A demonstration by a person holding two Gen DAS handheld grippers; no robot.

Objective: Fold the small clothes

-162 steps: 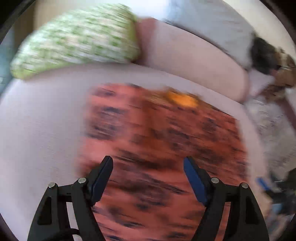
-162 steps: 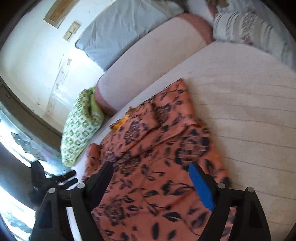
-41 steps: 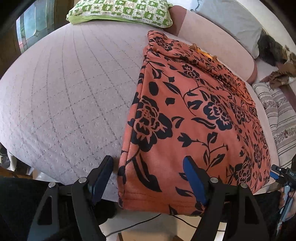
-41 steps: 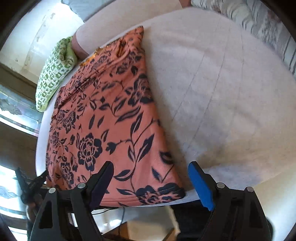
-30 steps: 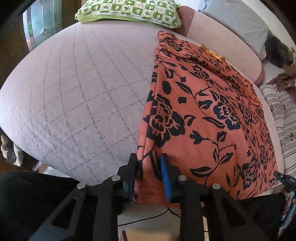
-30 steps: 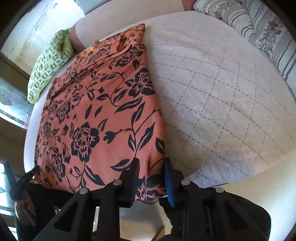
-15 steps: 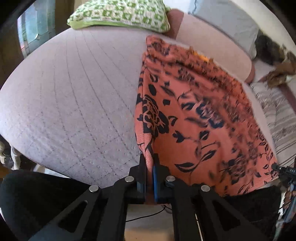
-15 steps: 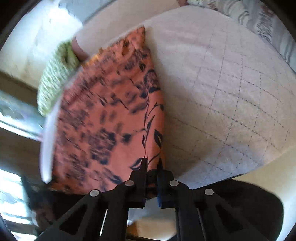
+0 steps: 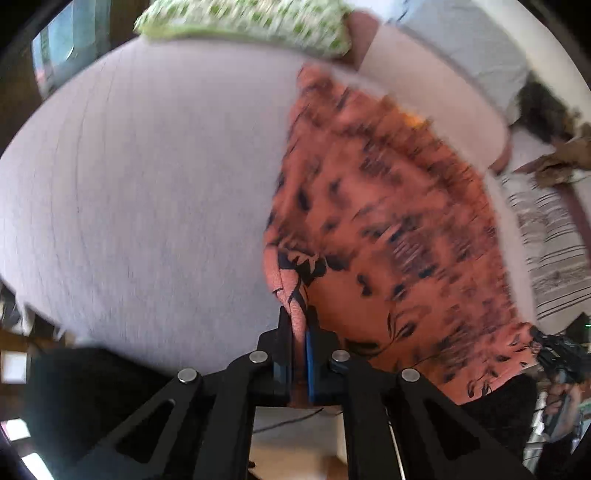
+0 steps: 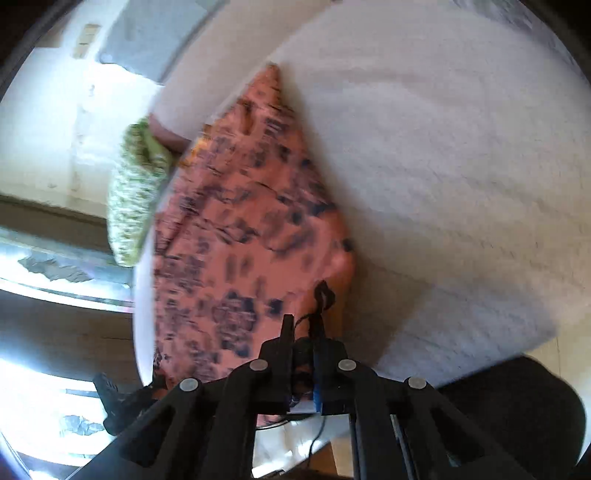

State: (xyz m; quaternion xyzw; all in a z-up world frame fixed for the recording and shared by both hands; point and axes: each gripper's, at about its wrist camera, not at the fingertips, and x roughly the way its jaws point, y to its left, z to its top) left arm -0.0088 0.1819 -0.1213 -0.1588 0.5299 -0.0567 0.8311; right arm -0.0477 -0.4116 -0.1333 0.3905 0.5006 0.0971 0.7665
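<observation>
An orange garment with a black flower print lies spread on the pale quilted bed. My left gripper is shut on the garment's near left corner and holds it raised off the bed. In the right wrist view the same garment is lifted at its near right corner, where my right gripper is shut on it. Both views are motion-blurred. The far end of the garment still rests on the bed near the headboard.
A green patterned pillow and a pink bolster lie at the head of the bed. A striped cushion lies at the right. The bed edge and floor are just below my grippers. A bright window is at left.
Both grippers closed on the garment's near corners about a second ago and have since lifted the near hem up and forward over the bed.
</observation>
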